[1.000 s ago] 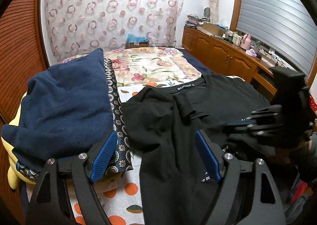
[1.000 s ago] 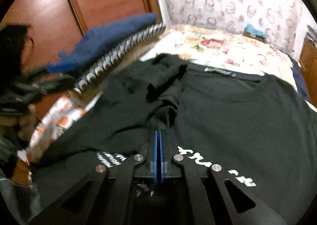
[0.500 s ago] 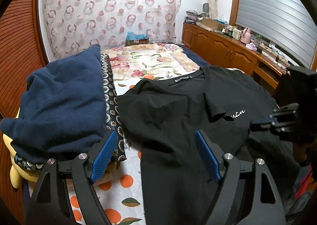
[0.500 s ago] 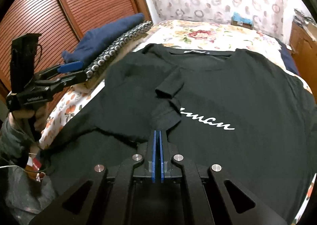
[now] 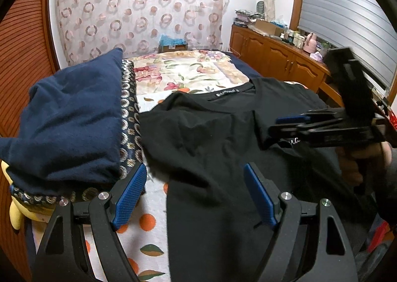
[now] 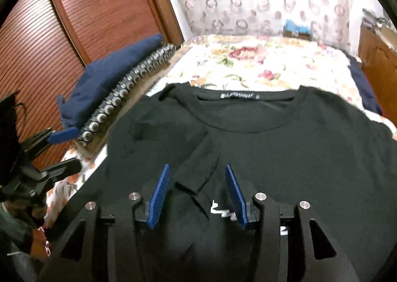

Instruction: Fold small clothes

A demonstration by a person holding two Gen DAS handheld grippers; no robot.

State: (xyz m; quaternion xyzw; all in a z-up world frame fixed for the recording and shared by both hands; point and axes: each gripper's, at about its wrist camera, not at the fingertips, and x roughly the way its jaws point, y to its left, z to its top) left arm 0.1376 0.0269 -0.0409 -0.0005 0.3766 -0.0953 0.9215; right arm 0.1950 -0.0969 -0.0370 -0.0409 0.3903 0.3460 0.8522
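Observation:
A black T-shirt (image 5: 211,138) lies face up on the bed, collar at the far side; it also shows in the right wrist view (image 6: 285,148). Its left sleeve (image 6: 198,170) is folded inward across the chest, partly covering white lettering (image 6: 218,208). My left gripper (image 5: 193,195) is open and empty over the shirt's near left edge. My right gripper (image 6: 196,192) is open, its blue pads on either side of the folded sleeve's end, and holds nothing. In the left wrist view it (image 5: 292,120) hovers above the sleeve at the right.
A pile of navy fabric (image 5: 72,118) with a patterned trim (image 5: 129,108) sits left of the shirt. The floral bedspread (image 5: 188,73) stretches behind. A wooden sliding door (image 6: 82,14) stands left, a wooden cabinet (image 5: 278,58) at the right.
My right gripper carried the sleeve across the chest, then opened and let it go. The sleeve now lies folded inward. My left gripper stayed open and hardly moved.

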